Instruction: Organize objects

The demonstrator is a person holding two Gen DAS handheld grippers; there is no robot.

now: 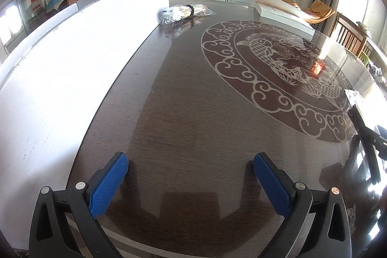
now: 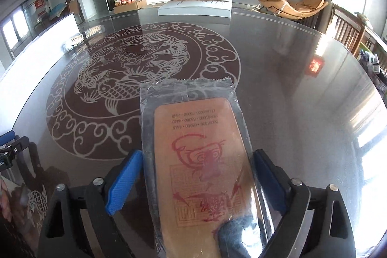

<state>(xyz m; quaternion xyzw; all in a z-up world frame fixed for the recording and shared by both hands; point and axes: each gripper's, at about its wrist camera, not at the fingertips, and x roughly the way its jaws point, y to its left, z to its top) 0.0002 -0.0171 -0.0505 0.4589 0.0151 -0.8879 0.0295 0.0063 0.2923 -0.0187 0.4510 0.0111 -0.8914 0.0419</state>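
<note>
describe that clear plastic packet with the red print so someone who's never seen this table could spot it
Start at the dark glossy table with the pale fish-and-cloud medallion. At the medallion's near edge, between the right gripper's blue pads, is the clear packet. It alone holds a tan card stamped with a red figure and seal marks.

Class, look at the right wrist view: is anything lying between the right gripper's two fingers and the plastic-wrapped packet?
Nothing visible does. The packet already lies between the right gripper fingers, whose jaws stand wide; whether the pads press its wrapper is unclear.

Clear-wrapped tan packet (image 2: 193,149), red-printed, perhaps on the table (image 2: 290,64)
</note>
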